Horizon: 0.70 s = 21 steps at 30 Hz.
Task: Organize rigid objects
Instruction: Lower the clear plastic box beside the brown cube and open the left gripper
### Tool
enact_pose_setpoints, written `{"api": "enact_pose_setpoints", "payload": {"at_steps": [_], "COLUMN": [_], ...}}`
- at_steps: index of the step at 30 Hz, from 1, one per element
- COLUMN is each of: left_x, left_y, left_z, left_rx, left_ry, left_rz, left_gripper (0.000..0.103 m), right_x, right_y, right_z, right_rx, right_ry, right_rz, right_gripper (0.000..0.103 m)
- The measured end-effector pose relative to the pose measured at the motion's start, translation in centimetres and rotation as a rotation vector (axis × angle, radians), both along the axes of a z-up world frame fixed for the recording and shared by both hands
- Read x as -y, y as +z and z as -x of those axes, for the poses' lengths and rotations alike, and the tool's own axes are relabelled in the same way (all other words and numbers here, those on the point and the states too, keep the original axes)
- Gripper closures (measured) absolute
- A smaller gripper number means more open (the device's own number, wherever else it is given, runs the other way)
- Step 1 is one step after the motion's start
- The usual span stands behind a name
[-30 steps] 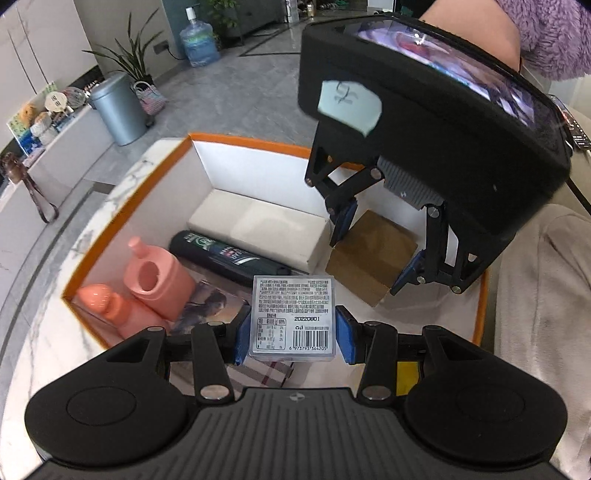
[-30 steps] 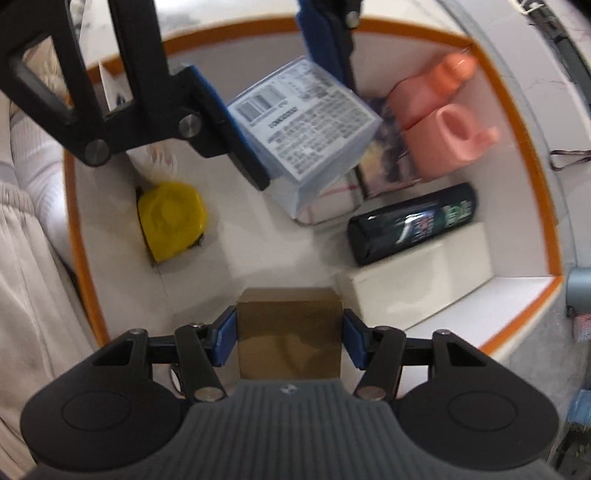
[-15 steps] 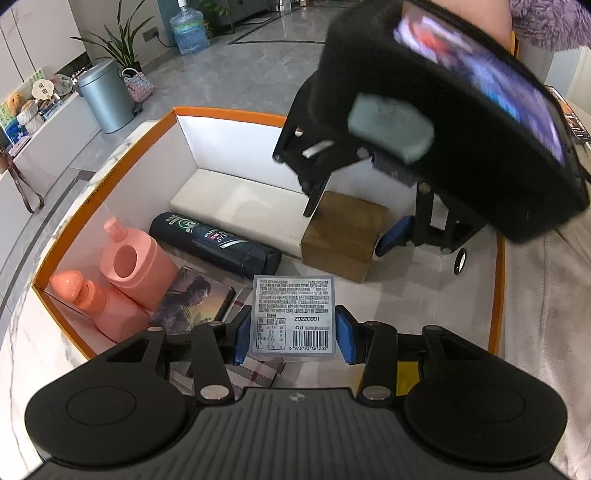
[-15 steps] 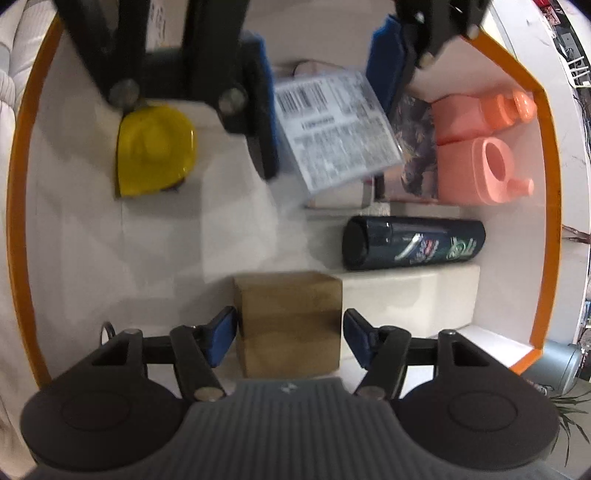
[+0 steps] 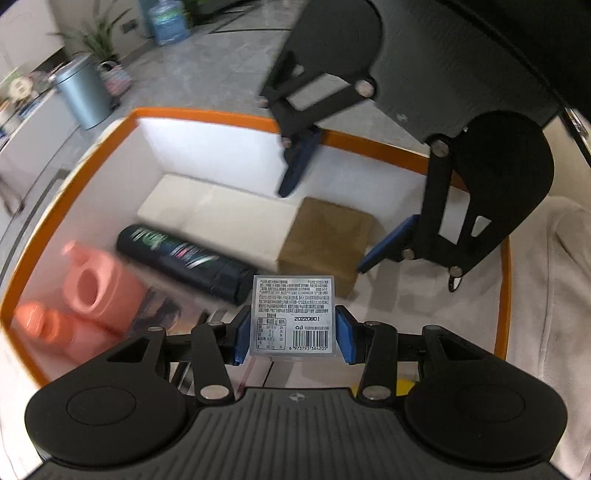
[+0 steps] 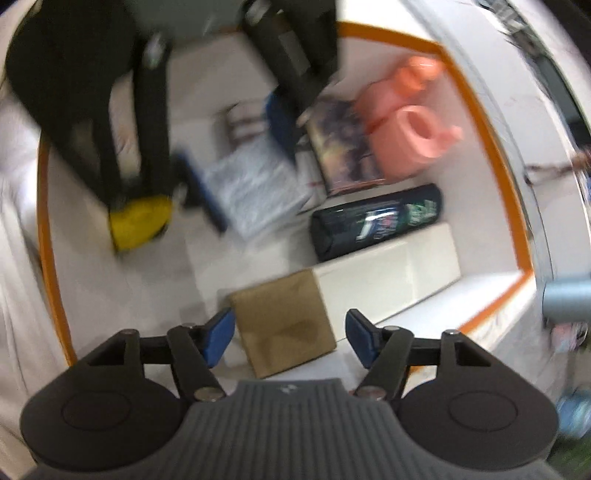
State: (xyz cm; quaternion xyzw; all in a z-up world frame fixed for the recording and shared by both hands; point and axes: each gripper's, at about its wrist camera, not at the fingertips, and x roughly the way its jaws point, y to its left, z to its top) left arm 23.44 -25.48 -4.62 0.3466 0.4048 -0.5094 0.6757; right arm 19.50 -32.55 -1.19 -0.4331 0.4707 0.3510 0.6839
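My left gripper (image 5: 292, 333) is shut on a clear plastic box with a printed label (image 5: 293, 315), held above the orange-rimmed white box (image 5: 229, 120). It shows blurred in the right wrist view (image 6: 258, 192). My right gripper (image 6: 290, 338) is open and empty, lifted above the brown cardboard box (image 6: 286, 321), which lies on the box floor (image 5: 328, 242) beside a long white box (image 5: 221, 216). In the left wrist view the right gripper (image 5: 340, 218) hangs over the far side.
Inside the box lie a dark shampoo bottle (image 5: 184, 258), two pink bottles (image 5: 92, 288), a picture card (image 6: 343, 147) and a yellow object (image 6: 140, 221). A grey bin (image 5: 83, 96) and a water jug (image 5: 168, 24) stand on the floor beyond.
My right gripper has let go of the brown box, opened wider and risen away from it. My left gripper still holds the clear box and has shifted slightly.
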Motion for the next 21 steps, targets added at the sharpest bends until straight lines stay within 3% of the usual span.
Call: {"api": "enact_pose_setpoints", "payload": {"at_steps": [5, 7, 12, 14, 16, 21], "left_x": [1.6, 1.9, 2.4, 2.6, 2.6, 1.7], "left_y": [-1.4, -1.9, -3.0, -3.3, -3.3, -2.5], "left_z": [0.5, 0.9, 1.0, 0.9, 0.8, 0.0], "left_rx": [-0.005, 0.029, 0.041, 0.059, 0.072, -0.001], "left_ry": [-0.095, -0.144, -0.189, -0.167, -0.132, -0.002], "left_rz": [-0.048, -0.065, -0.093, -0.103, -0.108, -0.15], "left_gripper": [0.051, 0.051, 0.047, 0.041, 0.025, 0.022], "right_x": [0.4, 0.5, 0.7, 0.8, 0.7, 0.8], "right_y": [-0.4, -0.8, -1.3, -1.3, -1.3, -1.3], "right_z": [0.6, 0.6, 0.7, 0.6, 0.6, 0.7], "right_rx": [0.038, 0.043, 0.04, 0.04, 0.041, 0.04], "right_ry": [0.014, 0.02, 0.03, 0.027, 0.024, 0.025], "right_rz": [-0.021, -0.027, -0.032, -0.035, -0.037, -0.037], "right_gripper": [0.035, 0.035, 0.034, 0.034, 0.034, 0.034]}}
